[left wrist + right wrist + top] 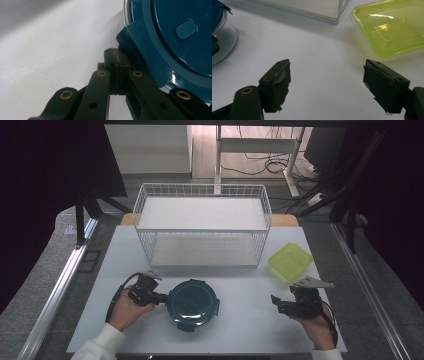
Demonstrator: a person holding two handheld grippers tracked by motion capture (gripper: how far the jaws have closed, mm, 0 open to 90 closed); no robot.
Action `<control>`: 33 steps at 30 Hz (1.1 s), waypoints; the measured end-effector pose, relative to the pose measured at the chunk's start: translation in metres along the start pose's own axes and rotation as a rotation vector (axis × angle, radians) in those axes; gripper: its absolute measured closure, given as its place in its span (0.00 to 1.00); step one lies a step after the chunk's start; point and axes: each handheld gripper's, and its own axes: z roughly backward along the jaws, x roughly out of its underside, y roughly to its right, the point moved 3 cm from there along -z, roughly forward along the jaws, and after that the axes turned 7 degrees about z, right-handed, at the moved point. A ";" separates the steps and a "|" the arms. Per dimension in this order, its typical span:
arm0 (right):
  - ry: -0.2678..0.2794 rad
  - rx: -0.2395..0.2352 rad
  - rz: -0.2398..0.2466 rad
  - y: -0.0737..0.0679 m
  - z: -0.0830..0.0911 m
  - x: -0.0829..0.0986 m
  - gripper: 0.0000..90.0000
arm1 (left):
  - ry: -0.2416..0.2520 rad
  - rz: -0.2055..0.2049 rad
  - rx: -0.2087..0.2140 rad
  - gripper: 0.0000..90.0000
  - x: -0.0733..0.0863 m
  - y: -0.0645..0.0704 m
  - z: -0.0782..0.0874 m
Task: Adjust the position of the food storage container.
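In the left gripper view, the left gripper (115, 72) is seen with its fingers pressed together against a side latch of the round teal-lidded container (172, 37); whether the latch is pinched cannot be told. From the high view, the container (193, 304) is placed centrally on the tabletop (250, 320). The right gripper (327, 85) is held low, fingers wide apart, near a green lid (392, 27).

The round container's teal lid (193, 299) is glossy, smooth plastic over a clear bowl. The green lid (290, 261) is translucent, shiny plastic. The basket (202, 222) is white-coated wire; the counter (250, 320) is matt white.
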 end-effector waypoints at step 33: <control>0.044 -0.037 0.002 -0.011 0.005 -0.008 0.24 | 0.044 0.022 0.034 1.00 0.001 0.031 -0.007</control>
